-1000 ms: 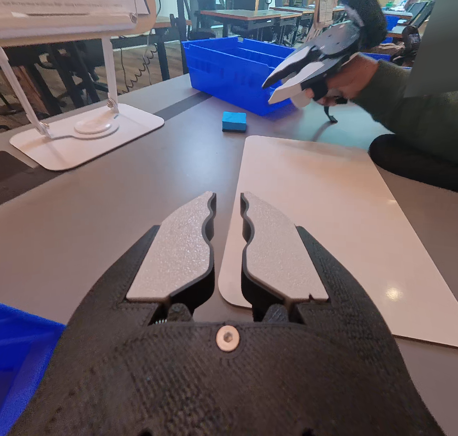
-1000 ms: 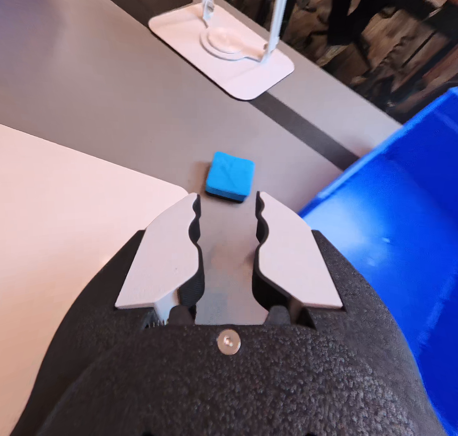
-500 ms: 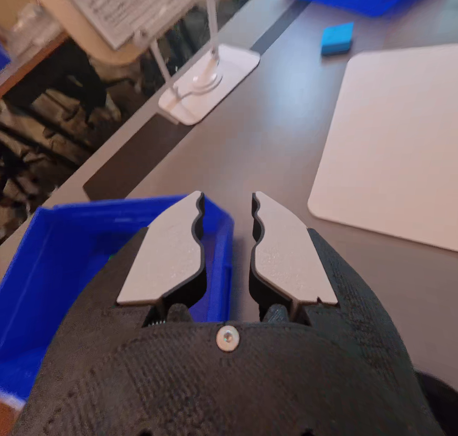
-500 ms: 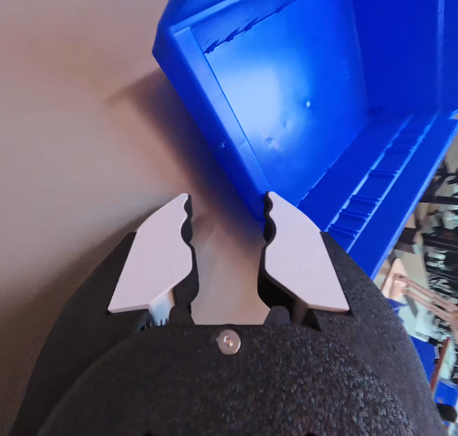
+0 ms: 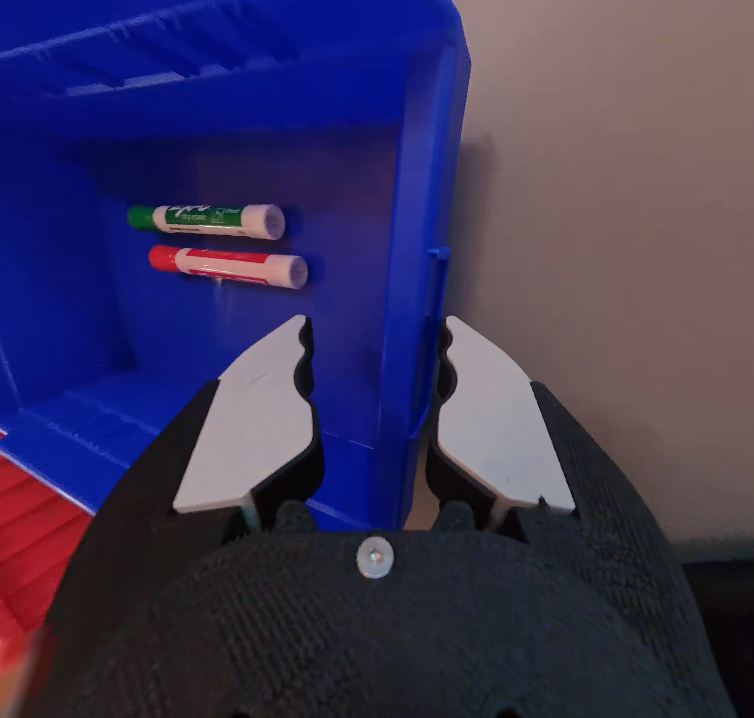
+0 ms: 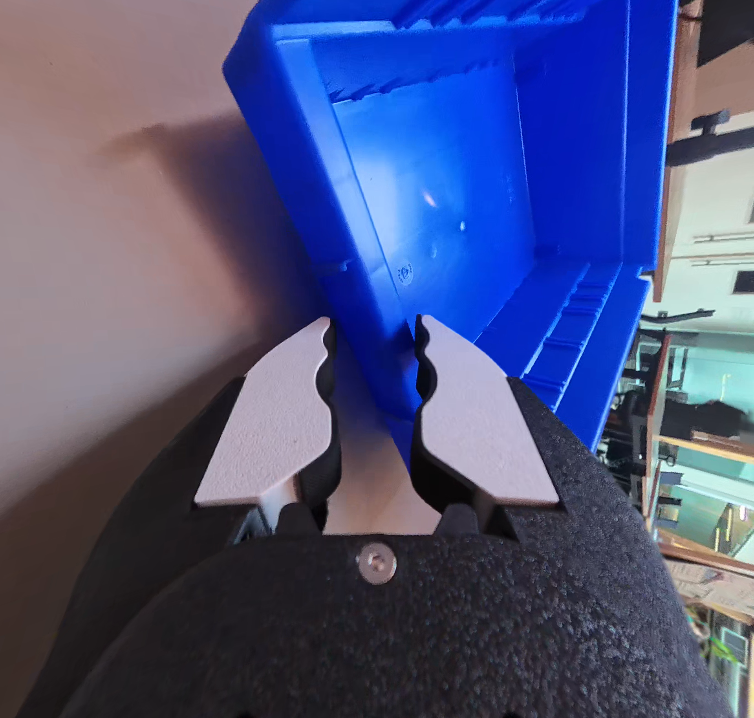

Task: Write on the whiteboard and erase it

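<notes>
In the left wrist view a green marker (image 5: 206, 221) and a red marker (image 5: 228, 266) lie side by side on the floor of a blue bin (image 5: 424, 192). My left gripper (image 5: 374, 323) is open and empty, with its fingertips on either side of that bin's right wall, short of the markers. In the right wrist view my right gripper (image 6: 373, 323) is open with a narrow gap. It holds nothing, and the near corner of an empty blue bin (image 6: 310, 135) lies between its fingertips. I cannot tell whether they touch it. The whiteboard and the eraser are out of view.
The grey tabletop (image 5: 612, 168) lies to the right of the marker bin and also shows left of the empty bin in the right wrist view (image 6: 122, 249). A red surface (image 5: 36, 543) shows at the lower left. Office furniture (image 6: 701, 412) stands beyond the table edge.
My left gripper swung left from the whiteboard to the marker bin and opened wider. My right gripper turned from the blue eraser to the empty bin's corner and its gap narrowed.
</notes>
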A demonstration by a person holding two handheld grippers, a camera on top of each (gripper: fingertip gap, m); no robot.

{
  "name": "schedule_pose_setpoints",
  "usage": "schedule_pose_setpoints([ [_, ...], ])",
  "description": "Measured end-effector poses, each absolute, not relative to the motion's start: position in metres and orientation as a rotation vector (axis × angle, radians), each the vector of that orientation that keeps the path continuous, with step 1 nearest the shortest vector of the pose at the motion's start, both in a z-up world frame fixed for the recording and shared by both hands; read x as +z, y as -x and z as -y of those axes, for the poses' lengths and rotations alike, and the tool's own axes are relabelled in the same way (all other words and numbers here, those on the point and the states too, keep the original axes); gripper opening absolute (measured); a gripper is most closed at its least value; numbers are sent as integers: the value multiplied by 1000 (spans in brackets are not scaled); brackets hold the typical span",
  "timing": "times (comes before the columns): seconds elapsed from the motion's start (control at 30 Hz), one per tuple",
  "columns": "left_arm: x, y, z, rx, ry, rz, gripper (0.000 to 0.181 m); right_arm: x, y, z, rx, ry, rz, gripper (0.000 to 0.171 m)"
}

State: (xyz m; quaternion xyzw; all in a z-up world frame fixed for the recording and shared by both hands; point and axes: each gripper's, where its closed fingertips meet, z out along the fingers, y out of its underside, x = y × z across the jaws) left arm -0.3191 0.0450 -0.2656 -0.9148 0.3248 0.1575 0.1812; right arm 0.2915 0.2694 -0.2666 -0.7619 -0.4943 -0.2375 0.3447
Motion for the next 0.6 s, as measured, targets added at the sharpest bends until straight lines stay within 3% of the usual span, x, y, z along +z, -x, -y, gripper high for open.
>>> schedule_pose_setpoints([
  [0.17, -288, 313, -41, 425, 2619, -1022, 30, -266, -278, -272, -614, 1916, 1293, 36],
  [0.33, -287, 304, -58, 433, 2535, -1029, 29, -259, -268, -267, -521, 1944, 1217, 44],
  [0.6, -285, 304, -78, 479, 2454, -1036, 30, -173, -194, -225, -5, 1750, 1040, 48],
])
